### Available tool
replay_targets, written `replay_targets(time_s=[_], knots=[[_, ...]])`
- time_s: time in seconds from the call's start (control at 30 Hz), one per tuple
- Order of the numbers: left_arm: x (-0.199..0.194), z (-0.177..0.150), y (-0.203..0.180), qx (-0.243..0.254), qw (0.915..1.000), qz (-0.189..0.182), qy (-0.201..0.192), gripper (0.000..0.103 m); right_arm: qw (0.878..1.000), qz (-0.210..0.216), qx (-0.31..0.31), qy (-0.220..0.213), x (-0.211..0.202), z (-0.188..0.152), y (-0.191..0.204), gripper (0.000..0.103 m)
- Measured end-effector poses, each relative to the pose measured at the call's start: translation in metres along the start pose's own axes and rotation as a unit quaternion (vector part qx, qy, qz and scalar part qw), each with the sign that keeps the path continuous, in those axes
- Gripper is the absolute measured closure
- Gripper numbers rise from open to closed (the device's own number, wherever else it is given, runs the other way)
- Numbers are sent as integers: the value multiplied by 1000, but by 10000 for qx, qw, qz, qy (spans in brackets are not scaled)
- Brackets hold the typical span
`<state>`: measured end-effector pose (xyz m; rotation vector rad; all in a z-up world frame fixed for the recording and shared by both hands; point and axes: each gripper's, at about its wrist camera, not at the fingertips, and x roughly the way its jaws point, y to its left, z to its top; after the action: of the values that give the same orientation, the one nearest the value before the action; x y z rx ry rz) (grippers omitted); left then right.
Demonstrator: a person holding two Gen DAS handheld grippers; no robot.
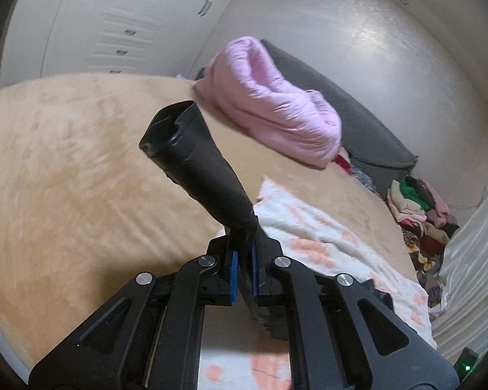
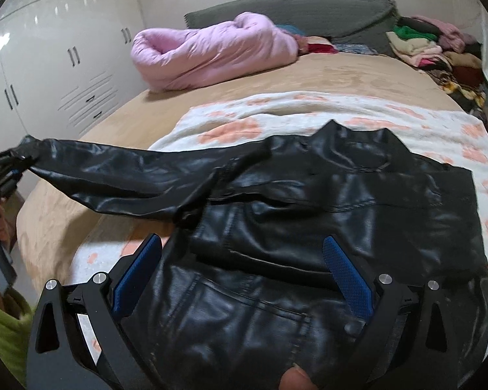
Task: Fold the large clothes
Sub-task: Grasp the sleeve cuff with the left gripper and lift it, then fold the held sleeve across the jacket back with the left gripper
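Note:
A black leather jacket (image 2: 325,214) lies spread on a white blanket with orange paw prints (image 2: 244,120) on the bed. My left gripper (image 1: 243,256) is shut on the end of the jacket's sleeve (image 1: 198,162), and the cuff sticks up past the fingers. In the right wrist view the left gripper (image 2: 14,165) holds that sleeve (image 2: 120,165) stretched out to the left. My right gripper (image 2: 244,273) is open and empty, its blue pads (image 2: 348,276) wide apart just above the jacket's lower body.
The bed has a tan cover (image 1: 65,162). A rolled pink quilt (image 2: 211,55) lies at the far end against a grey headboard cushion (image 2: 292,6). A pile of mixed clothes (image 2: 439,48) sits at the far right. White wardrobes (image 2: 65,48) stand left.

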<state>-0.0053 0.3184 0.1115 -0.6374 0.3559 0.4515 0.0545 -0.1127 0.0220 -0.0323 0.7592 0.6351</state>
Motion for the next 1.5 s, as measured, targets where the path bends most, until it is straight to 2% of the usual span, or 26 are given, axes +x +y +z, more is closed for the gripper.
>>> replay_targets(time_s=[0.2,0.47,0.83,1.13,1.5], knots=[[-22,7,-62,539,9976,-395,-181,103,9992,-14,365,-174,-21,-5,-31,4],[-34,-1,-136,1108,9900,-843,-232,103,9961,-58,751,-456,-47,-7,-70,4],[-38,-42,-227,1863,9711,-1494,7,103,9864,-7,1436,-799,-79,-21,-132,4],[-26,-88,-276,2143,9517,-2126,562,103,9762,-112,1912,-1020,-97,-33,-177,4],[9,-163,-311,2715,9302,-2171,1182,103,9581,-464,2532,-1260,-125,-47,-235,4]])
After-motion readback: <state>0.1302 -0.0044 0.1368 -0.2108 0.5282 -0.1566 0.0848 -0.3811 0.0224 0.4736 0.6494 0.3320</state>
